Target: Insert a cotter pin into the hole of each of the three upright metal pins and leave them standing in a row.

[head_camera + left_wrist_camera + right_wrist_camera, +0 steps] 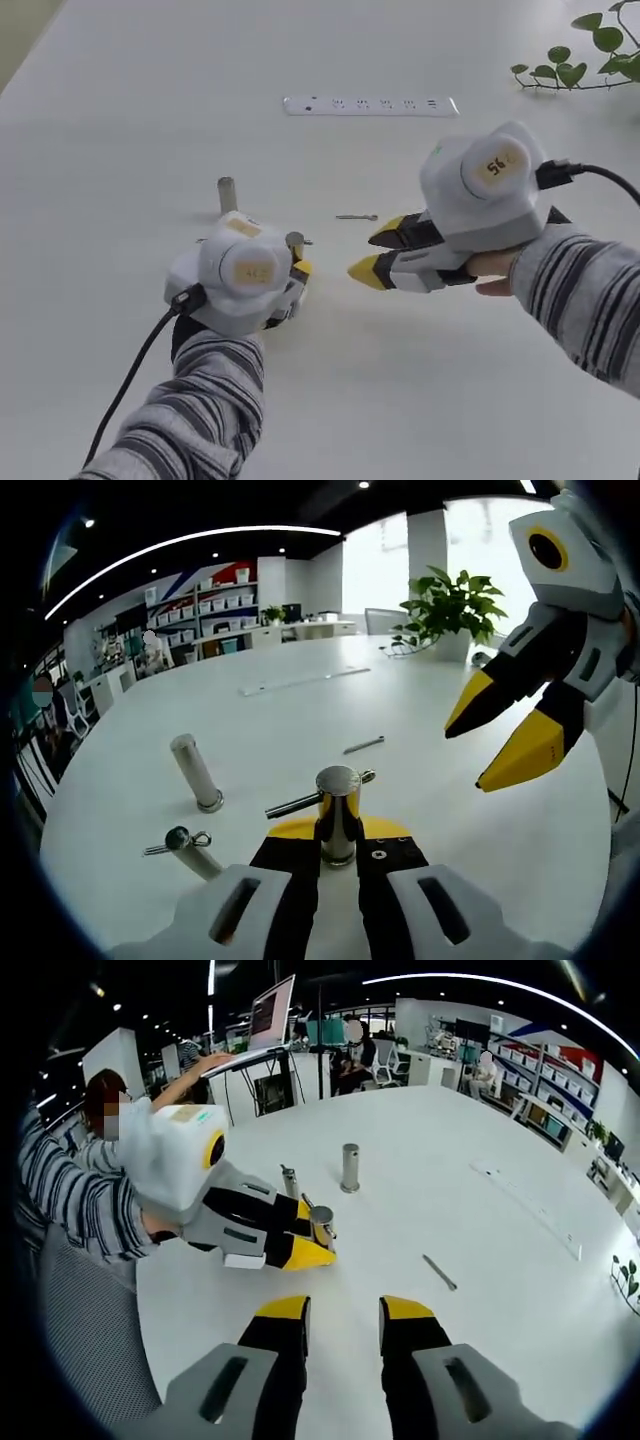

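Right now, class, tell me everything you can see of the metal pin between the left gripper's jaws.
The metal pin is a short, shiny steel-looking cylinder with a flat round top. It stands upright on the white table, clamped low down between the yellow-tipped jaws of the left gripper. A thin cotter pin runs crosswise through it just below the top, sticking out on both sides.

Three metal pins (195, 770) were on the table (330, 380), along with three cotter pins (362, 745), two through pins and one loose. There was one power strip (370, 105) and one plant (590, 55).
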